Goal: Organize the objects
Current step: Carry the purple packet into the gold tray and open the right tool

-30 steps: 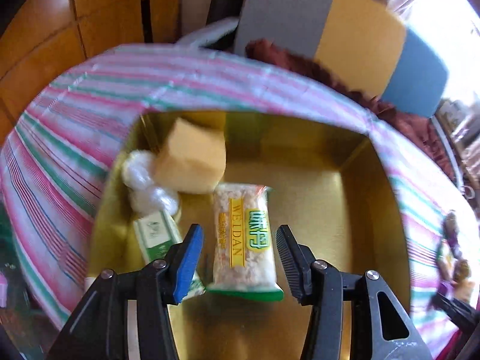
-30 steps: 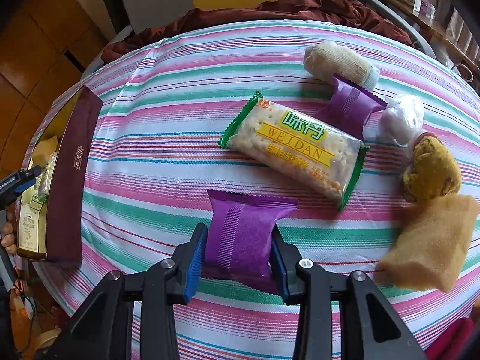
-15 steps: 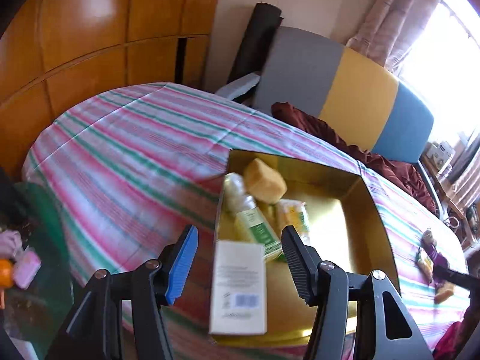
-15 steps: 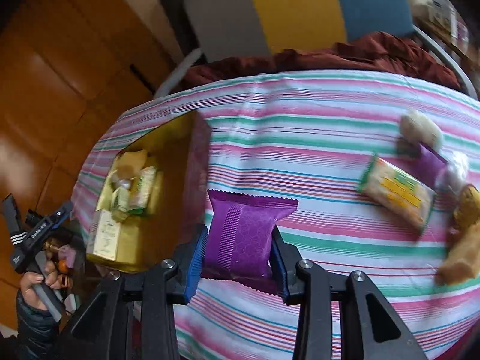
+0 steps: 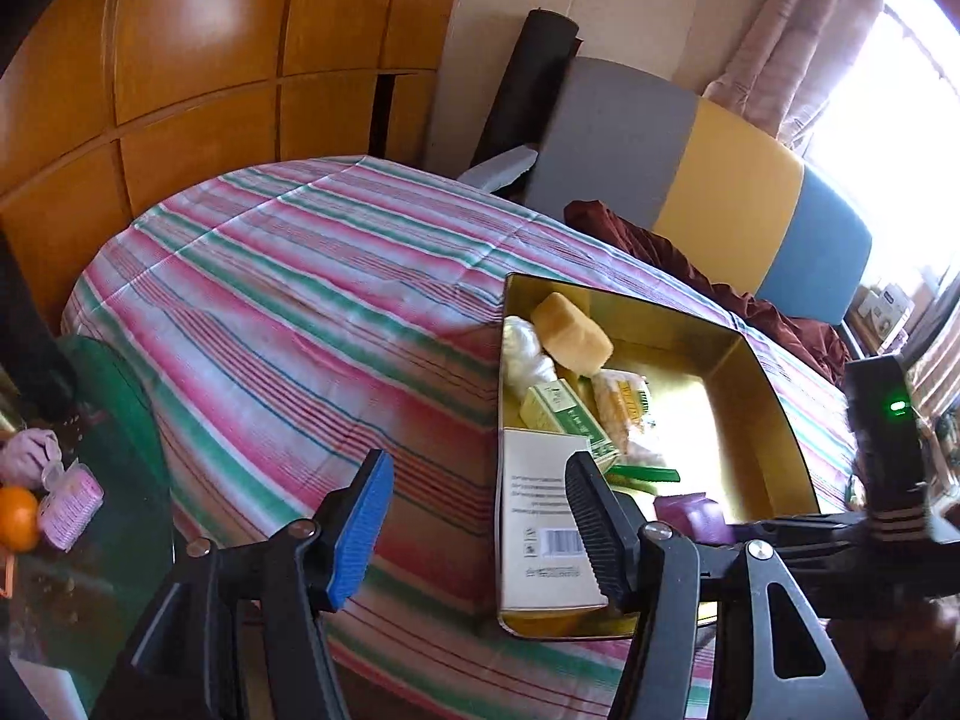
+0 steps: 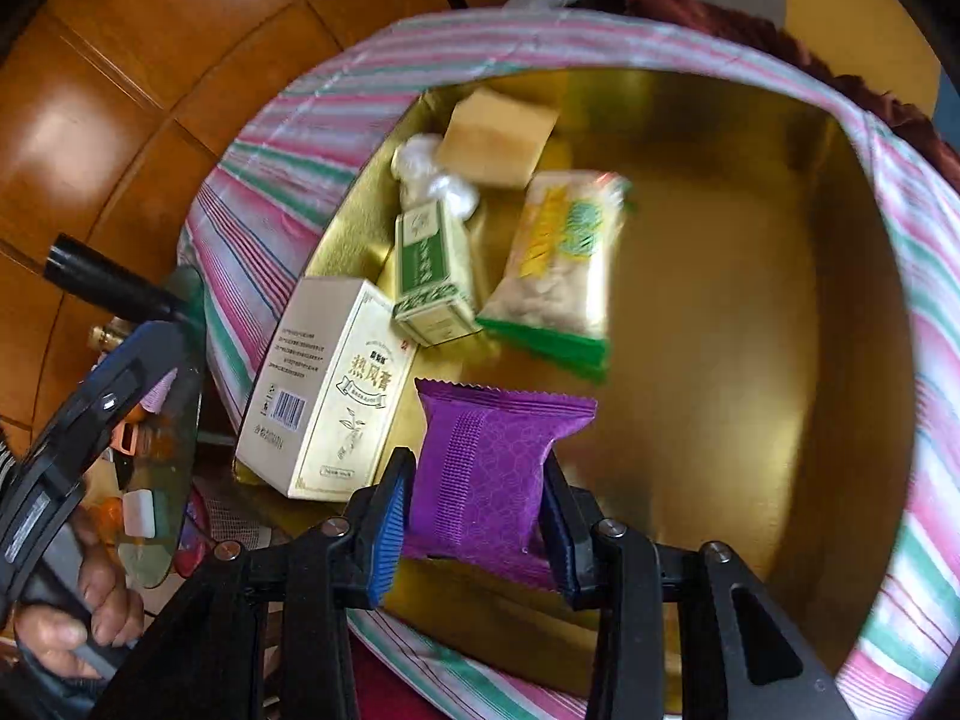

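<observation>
My right gripper (image 6: 471, 519) is shut on a purple snack packet (image 6: 489, 468) and holds it over the near end of the gold box (image 6: 750, 330). The box holds a white carton (image 6: 327, 390), a green-and-cream small box (image 6: 429, 267), a cracker packet (image 6: 561, 258), a yellow sponge (image 6: 498, 138) and a white plastic wad (image 6: 420, 165). My left gripper (image 5: 474, 516) is open and empty, held back off the box's left near corner above the striped cloth. In the left wrist view the gold box (image 5: 762, 384) and the purple packet (image 5: 690, 516) show at right.
The striped tablecloth (image 5: 288, 300) covers a round table. A grey, yellow and blue chair (image 5: 720, 198) with a dark red cloth (image 5: 660, 246) stands behind it. A glass side table (image 5: 90, 510) at lower left holds an orange (image 5: 18, 516) and small pink items.
My right gripper has carried the purple packet from the table's right side to above the gold box. My left gripper has drawn back out of the box, leaving the cracker packet inside.
</observation>
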A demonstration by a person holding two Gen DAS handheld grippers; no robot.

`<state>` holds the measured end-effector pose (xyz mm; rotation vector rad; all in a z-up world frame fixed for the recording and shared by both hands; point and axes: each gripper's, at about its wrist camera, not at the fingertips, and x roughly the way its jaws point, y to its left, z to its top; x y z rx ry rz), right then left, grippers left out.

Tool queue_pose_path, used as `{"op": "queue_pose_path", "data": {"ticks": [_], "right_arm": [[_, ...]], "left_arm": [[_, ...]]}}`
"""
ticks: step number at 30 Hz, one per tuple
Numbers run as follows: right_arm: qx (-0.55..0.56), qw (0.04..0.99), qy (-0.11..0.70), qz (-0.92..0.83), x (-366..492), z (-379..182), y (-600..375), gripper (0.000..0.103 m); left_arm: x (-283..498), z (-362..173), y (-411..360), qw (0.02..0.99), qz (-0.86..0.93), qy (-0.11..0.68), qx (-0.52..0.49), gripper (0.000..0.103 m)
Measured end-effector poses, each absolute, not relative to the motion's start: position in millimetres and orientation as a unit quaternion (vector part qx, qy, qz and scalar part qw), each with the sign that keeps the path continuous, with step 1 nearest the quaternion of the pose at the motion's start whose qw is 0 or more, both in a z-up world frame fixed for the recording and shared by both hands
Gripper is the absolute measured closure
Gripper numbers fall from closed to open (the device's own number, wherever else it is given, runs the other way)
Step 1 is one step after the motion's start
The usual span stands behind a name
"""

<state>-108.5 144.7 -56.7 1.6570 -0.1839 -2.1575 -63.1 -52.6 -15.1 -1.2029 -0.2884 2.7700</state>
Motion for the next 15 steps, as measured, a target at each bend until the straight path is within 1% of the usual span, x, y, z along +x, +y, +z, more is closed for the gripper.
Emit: {"op": "queue_pose_path", "data": {"ticks": [3,6,8,15], "right_arm": [[0.609,0.203,-0.059,-0.764,-111.1,-68.1,132.4,0.063],[0.609,0.209,-0.070,-0.762,-109.0,-69.4,128.4,0.062],[0.612,0.215,-0.071,-0.758,-106.6,-71.2,126.4,0.057],[0.587,0.212,-0.078,-0.777,-92.7,-58.7,139.3,0.057]], "left_arm": [[-65.1,-17.4,-56.9,0.049,0.910,-0.100,-0.398,0.042],[-66.5,-20.4,-60.1,0.048,0.908,-0.106,-0.402,0.041],[-66.8,-20.8,-61.1,0.048,0.908,-0.107,-0.402,0.041],[-63.0,-15.3,-53.7,0.045,0.916,-0.086,-0.390,0.041]]}}
